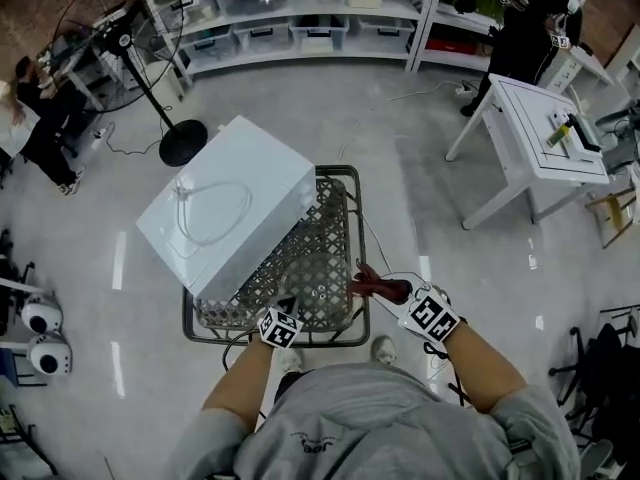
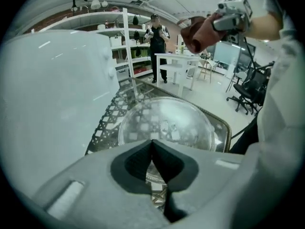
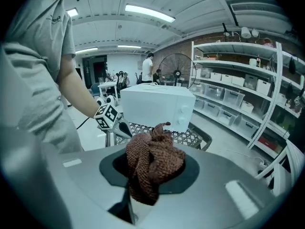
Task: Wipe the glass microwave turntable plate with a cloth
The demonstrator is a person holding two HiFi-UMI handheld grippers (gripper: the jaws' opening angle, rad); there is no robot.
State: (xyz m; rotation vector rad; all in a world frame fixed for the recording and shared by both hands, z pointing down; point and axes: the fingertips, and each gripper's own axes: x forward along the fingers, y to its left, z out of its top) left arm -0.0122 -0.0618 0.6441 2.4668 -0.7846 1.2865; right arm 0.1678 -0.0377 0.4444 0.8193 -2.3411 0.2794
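The round glass turntable plate [image 2: 167, 120] lies on the metal lattice table [image 1: 340, 193], in front of the white microwave [image 1: 225, 203]. My left gripper [image 2: 152, 144] is at the plate's near rim with its jaws closed on the glass edge. In the head view the left gripper [image 1: 285, 313] sits at the table's front edge. The right gripper [image 3: 155, 163] is shut on a bunched red-brown cloth [image 3: 152, 161]. It holds that cloth [image 1: 378, 287] in the air just past the table's front right corner, apart from the plate.
A standing fan [image 1: 150, 68] and storage shelves [image 1: 300, 18] are behind the table. A white desk [image 1: 540, 138] stands to the right, with a person [image 1: 530, 18] beside it. Another person [image 1: 40, 108] is at the far left. Cables run across the floor.
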